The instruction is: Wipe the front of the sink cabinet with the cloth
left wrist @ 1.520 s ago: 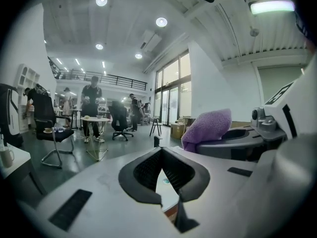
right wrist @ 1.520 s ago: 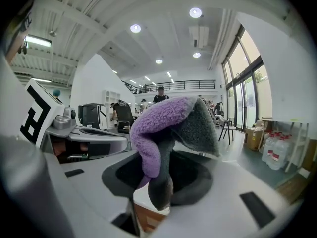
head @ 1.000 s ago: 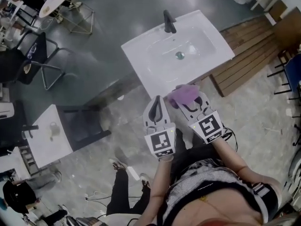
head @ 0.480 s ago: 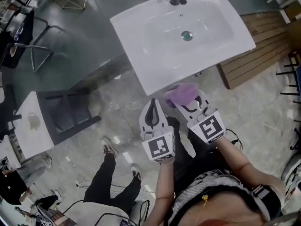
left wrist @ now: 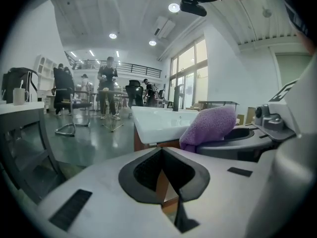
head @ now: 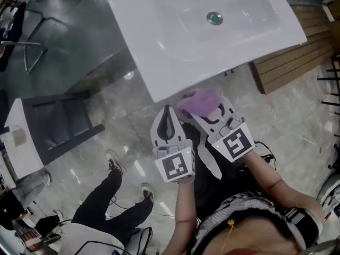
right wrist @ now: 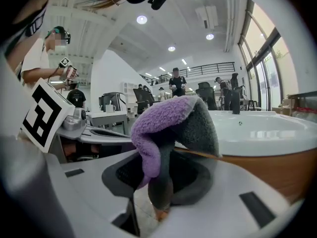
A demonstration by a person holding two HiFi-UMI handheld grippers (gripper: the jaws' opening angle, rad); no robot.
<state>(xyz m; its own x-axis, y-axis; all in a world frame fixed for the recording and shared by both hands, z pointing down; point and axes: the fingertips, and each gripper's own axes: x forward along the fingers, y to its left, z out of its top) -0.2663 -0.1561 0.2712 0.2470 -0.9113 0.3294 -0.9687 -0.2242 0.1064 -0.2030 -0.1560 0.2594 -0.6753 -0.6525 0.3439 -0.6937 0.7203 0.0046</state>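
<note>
A purple and grey cloth [head: 198,101] [right wrist: 171,133] [left wrist: 208,128] is pinched in my right gripper [head: 208,109] [right wrist: 157,182], whose jaws are shut on it. It hangs just below the front rim of the white sink [head: 159,62] [right wrist: 257,133] [left wrist: 153,123]. Under that rim the wooden cabinet front [right wrist: 267,175] [left wrist: 153,145] shows, close ahead of the cloth. My left gripper [head: 167,122] [left wrist: 163,175] is beside the right one, jaws shut with nothing between them.
A grey side cabinet with a white top and a mug [head: 18,137] stands to the left. A person's legs [head: 106,206] are on the marble floor at lower left. A wooden pallet [head: 292,52] lies right of the sink. People and chairs fill the room behind.
The sink has come closer and moved up in the head view. Both grippers have kept their pose side by side, with the cloth still held under the sink's front rim.
</note>
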